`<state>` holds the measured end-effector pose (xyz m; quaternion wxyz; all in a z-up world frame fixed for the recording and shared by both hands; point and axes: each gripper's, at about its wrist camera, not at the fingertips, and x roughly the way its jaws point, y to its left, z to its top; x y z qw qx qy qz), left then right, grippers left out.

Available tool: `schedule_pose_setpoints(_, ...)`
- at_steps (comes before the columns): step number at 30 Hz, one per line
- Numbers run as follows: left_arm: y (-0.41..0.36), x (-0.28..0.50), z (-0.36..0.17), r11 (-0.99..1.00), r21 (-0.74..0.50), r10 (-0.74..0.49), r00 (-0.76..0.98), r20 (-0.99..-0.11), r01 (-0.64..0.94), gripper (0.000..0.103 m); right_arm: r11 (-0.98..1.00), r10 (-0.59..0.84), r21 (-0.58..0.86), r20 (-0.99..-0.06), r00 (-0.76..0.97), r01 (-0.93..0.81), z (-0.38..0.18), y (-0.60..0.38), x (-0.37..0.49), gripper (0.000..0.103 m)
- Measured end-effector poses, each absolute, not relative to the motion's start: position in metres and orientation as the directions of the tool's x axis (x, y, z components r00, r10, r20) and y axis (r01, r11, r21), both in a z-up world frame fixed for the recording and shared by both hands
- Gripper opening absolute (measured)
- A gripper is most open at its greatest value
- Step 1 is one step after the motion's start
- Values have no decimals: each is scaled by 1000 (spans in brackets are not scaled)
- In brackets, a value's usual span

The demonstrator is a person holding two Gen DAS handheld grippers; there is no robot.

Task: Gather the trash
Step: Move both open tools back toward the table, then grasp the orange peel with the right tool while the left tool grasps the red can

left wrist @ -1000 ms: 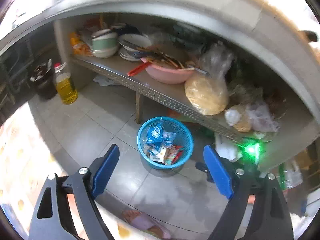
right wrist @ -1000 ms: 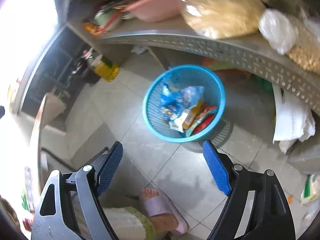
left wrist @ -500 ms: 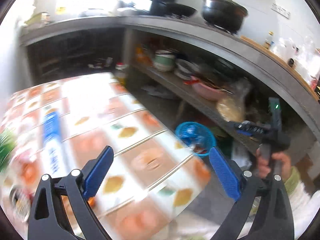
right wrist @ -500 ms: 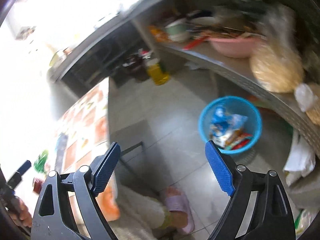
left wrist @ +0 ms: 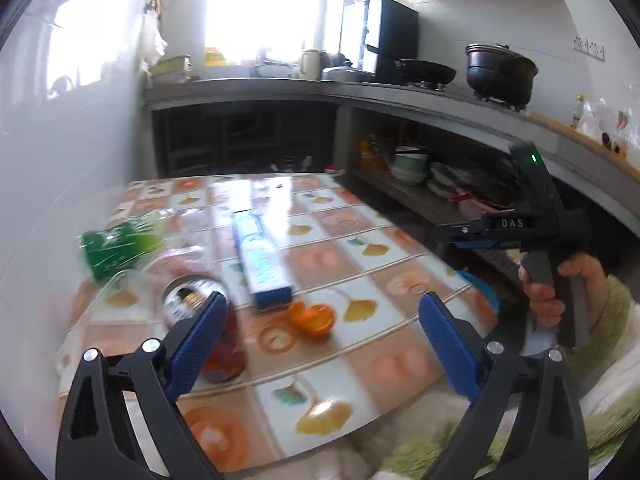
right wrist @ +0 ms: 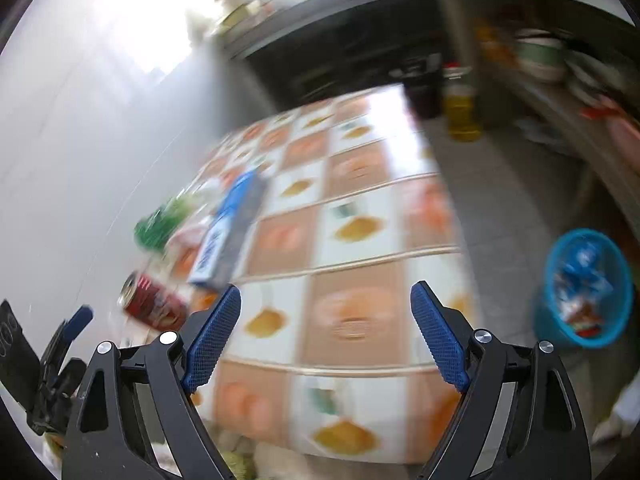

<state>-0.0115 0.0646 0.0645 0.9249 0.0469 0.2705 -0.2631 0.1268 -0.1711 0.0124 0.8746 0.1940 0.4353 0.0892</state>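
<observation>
On the tablecloth [left wrist: 360, 276] lie a long blue box [left wrist: 260, 256], a red-brown drink can [left wrist: 224, 344] on its side, an orange peel [left wrist: 312, 318], a green packet [left wrist: 116, 246] and some clear wrap. My left gripper [left wrist: 322, 298] hovers open over the table's near edge, with the can by its left finger and nothing between the pads. My right gripper [right wrist: 325, 288] is open too, above the cloth, right of the blue box [right wrist: 224, 232] and the can [right wrist: 156, 308]. The blue trash basket [right wrist: 584, 288], holding wrappers, stands on the floor to the right.
A white wall borders the table on the left. A grey counter [left wrist: 440, 96] carries pots and a stove, and the shelf [left wrist: 412, 184] under it holds dishes. An oil bottle [right wrist: 460, 116] stands on the floor. A hand in a green sleeve [left wrist: 612, 320] grips the right tool.
Both views have swung away from the blue basket under the shelf and onto the table with its litter. The right view still streaks with motion. Both sets of jaws stay wide.
</observation>
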Motion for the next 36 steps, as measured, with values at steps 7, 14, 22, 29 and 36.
schedule_pose_setpoints(7,70,-16,37,882,-10,-402,740,-539,471,94,876,468,460,-741,481,-144,1,-95,151,83)
schedule_pose_setpoints(14,69,-10,26,895,51,-354,775,-523,443,94,877,467,473,-803,371,-82,-29,-72,177,52)
schedule_pose_setpoints(22,77,5,34,924,104,-279,834,-476,369,94,909,414,402,-852,320,-108,-41,-47,189,34)
schedule_pose_setpoints(29,89,48,25,960,90,-171,809,-563,265,89,918,397,377,-866,303,-125,-45,-36,190,21)
schedule_pose_setpoints(36,85,64,22,958,110,-151,793,-591,264,87,922,387,364,-870,305,-130,-47,-37,191,14)
